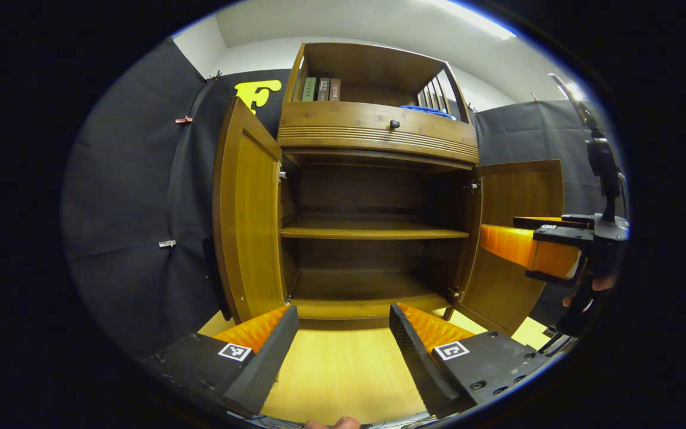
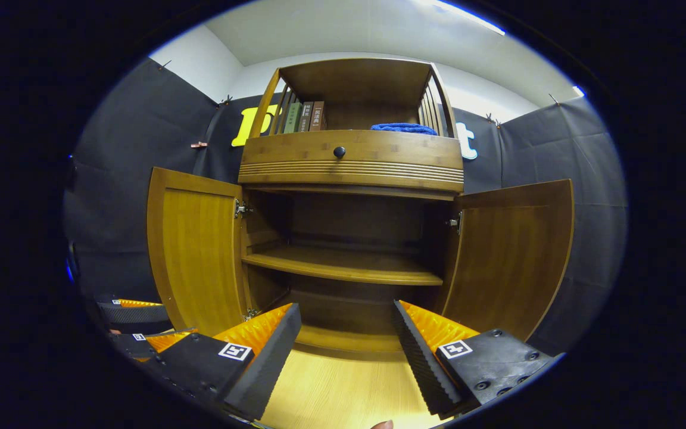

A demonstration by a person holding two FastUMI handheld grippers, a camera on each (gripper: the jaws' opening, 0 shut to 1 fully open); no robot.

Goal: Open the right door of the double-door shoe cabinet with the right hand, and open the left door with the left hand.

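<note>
The wooden shoe cabinet stands ahead with both doors swung wide. Its left door and right door both hang outward, baring an inner shelf with nothing on it. My left gripper is open in front of the cabinet's base, holding nothing. My right gripper is open too, back from the opening and touching neither door. In the left gripper view the right gripper appears at the right, beside the right door, held by a hand.
A drawer with a dark knob sits above the doors. Books and a blue cloth lie on the top shelf. Light wooden floor spreads below. Black cloth walls close both sides.
</note>
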